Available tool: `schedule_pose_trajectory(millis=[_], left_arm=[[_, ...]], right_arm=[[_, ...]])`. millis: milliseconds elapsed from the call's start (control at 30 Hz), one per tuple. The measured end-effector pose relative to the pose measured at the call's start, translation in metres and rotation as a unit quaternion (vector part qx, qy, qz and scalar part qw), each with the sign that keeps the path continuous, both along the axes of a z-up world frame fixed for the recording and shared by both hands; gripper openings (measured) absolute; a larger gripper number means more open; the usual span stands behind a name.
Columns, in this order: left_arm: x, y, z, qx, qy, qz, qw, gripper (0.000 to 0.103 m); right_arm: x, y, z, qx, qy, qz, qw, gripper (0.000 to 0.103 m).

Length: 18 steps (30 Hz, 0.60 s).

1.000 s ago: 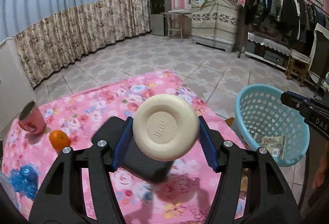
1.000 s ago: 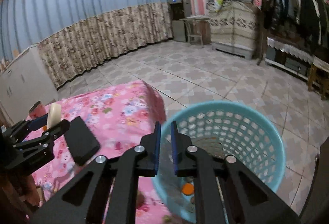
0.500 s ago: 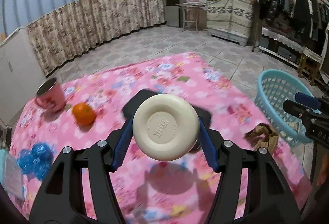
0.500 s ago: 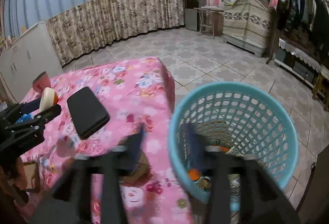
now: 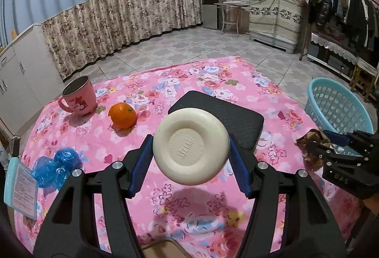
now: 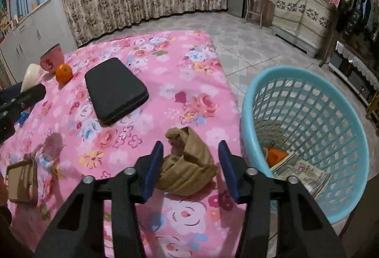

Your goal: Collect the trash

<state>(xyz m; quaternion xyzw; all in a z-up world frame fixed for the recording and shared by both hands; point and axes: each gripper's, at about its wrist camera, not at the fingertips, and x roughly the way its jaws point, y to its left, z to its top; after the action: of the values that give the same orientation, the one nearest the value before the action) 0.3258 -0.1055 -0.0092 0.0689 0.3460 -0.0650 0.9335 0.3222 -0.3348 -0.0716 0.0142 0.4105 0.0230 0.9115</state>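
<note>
My left gripper (image 5: 189, 143) is shut on a cream round disc (image 5: 190, 149), held above the pink flowered tablecloth (image 5: 189, 77). A crumpled brown wad (image 6: 187, 163) lies at the table's right edge, next to the light-blue mesh basket (image 6: 308, 96). My right gripper (image 6: 191, 146) straddles the wad with its jaws closing; a gap still shows at the right pad. From the left wrist view, the right gripper (image 5: 331, 146) sits at the wad (image 5: 310, 139), in front of the basket (image 5: 336, 103). Paper and orange scraps lie in the basket.
On the cloth are a black case (image 5: 222, 113), an orange (image 5: 122, 115), a pink mug (image 5: 79, 96), crumpled blue plastic (image 5: 56, 163), a light-blue booklet (image 5: 20, 184) and a small brown box (image 6: 22, 179). Tiled floor, a curtain and furniture lie beyond.
My right gripper came down from over the basket to the brown wad and its jaws spread apart. The left gripper swung leftwards over the table, still holding the disc.
</note>
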Motion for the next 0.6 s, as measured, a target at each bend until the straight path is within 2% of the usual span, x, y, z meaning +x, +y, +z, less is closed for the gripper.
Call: schedule_pose_trajectory(millis=[33, 133, 267, 400, 600], left_arm=[[0.000, -0.001, 0.000, 0.001, -0.001, -0.001, 1.0000, 0.061], [0.000, -0.012, 0.003, 0.001, -0.002, -0.006, 1.0000, 0.061], [0.001, -0.031, 0.005, 0.001, -0.006, -0.017, 0.9998, 0.061], [0.004, -0.057, 0.008, 0.003, -0.010, -0.038, 0.9992, 0.061], [0.005, -0.111, 0.016, -0.002, -0.020, -0.080, 0.9966, 0.061]], right_arm=[[-0.001, 0.000, 0.002, 0.000, -0.003, 0.004, 1.000, 0.035], [-0.002, -0.004, 0.008, 0.013, -0.010, 0.007, 1.000, 0.034], [-0.011, -0.016, 0.028, 0.016, -0.044, -0.001, 0.999, 0.034], [-0.022, -0.042, 0.051, 0.004, -0.077, -0.032, 0.996, 0.034], [-0.033, -0.097, 0.066, -0.007, -0.101, -0.097, 0.990, 0.034]])
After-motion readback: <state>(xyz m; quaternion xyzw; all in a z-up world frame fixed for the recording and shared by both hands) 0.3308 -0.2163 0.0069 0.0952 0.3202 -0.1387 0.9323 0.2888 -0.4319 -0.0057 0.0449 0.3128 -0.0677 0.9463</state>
